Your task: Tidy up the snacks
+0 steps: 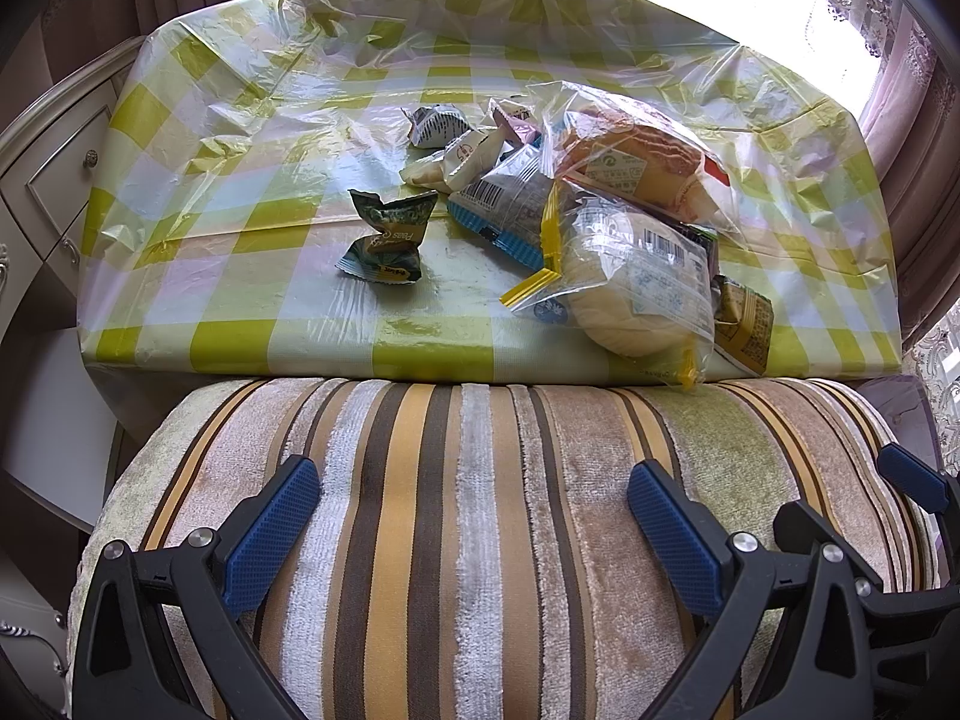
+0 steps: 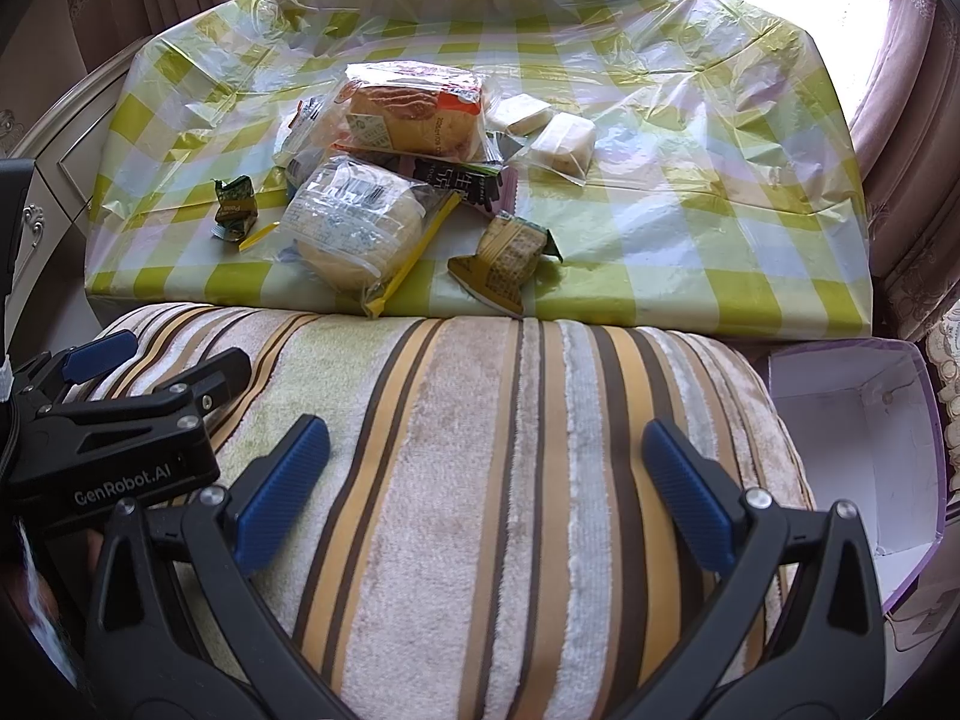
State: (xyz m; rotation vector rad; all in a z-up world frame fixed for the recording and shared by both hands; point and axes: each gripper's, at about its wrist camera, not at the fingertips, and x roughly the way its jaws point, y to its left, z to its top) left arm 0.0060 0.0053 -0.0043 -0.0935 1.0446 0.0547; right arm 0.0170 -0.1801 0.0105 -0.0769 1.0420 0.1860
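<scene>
A heap of wrapped snacks lies on the checked table (image 1: 252, 324): a pale round bun in a zip bag (image 1: 636, 294) (image 2: 354, 234), a brown bread in clear wrap (image 1: 636, 159) (image 2: 408, 114), a blue-edged packet (image 1: 510, 204), a green pea packet (image 1: 390, 234) (image 2: 235, 207), a yellow-green packet (image 1: 744, 318) (image 2: 507, 258) and two white cakes (image 2: 552, 132). My left gripper (image 1: 474, 516) hangs open over the striped cushion (image 1: 480, 540), short of the table. My right gripper (image 2: 486, 474) is open too, beside it over the same cushion (image 2: 510, 480). Both hold nothing.
A white open box with a purple rim (image 2: 864, 450) stands to the right of the cushion, below the table edge. A cream drawer cabinet (image 1: 54, 180) is on the left. Curtains (image 1: 918, 120) and a bright window lie behind the table.
</scene>
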